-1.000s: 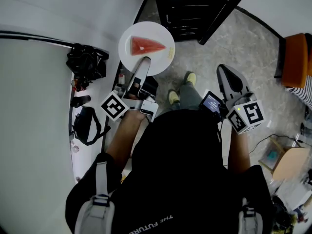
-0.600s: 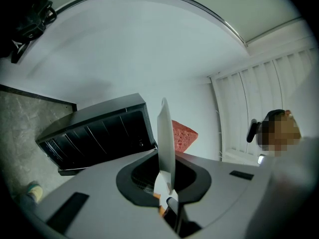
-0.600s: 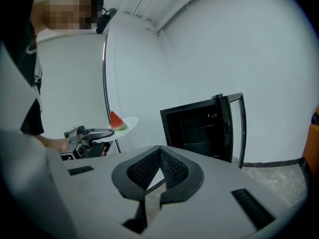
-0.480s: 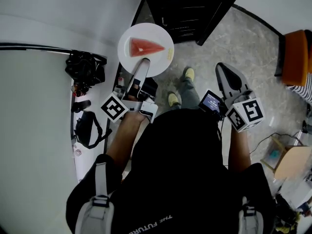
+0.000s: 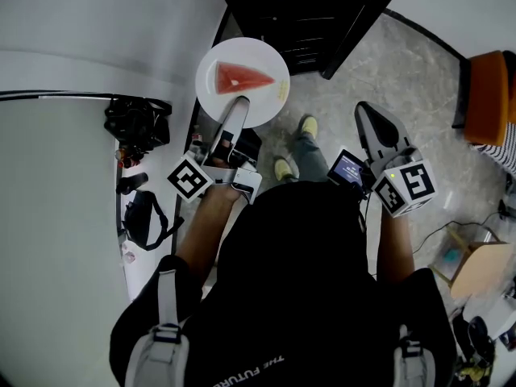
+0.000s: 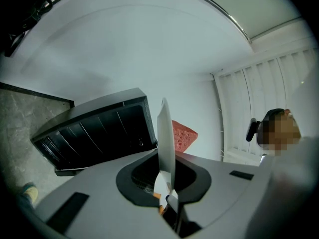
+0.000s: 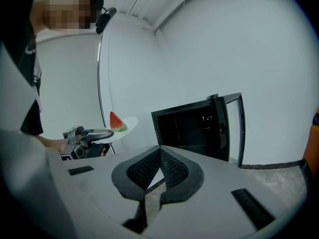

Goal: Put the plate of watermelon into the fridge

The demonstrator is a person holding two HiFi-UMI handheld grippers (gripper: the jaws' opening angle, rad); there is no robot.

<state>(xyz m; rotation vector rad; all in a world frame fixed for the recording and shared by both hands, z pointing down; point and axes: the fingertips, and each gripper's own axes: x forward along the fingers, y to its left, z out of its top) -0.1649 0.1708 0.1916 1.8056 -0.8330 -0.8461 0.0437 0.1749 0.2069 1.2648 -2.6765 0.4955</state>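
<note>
1. The black fridge stands with its door open and is cut off by the top edge of the head view. Its inside is too dark to read beyond faint shelf lines.
2. In the left gripper view the plate shows edge-on as a thin white blade. It hides the lower part of the watermelon slice.
3. In the head view the person's torso covers both upper arms, so only the forearms show.
4. An orange seat at 3 o'clock is cut off by the frame edge.
5. The left tool points toward 12 o'clock and is clenched on the plate's near rim. It holds the plate in the air above the floor, at 7 o'clock of the fridge opening, with the slice lying on the plate's middle.
6. The right tool also points toward 12 o'clock. It is at 3 o'clock of the left tool and well apart from it. Its jaws meet tip to tip with nothing between them.
</note>
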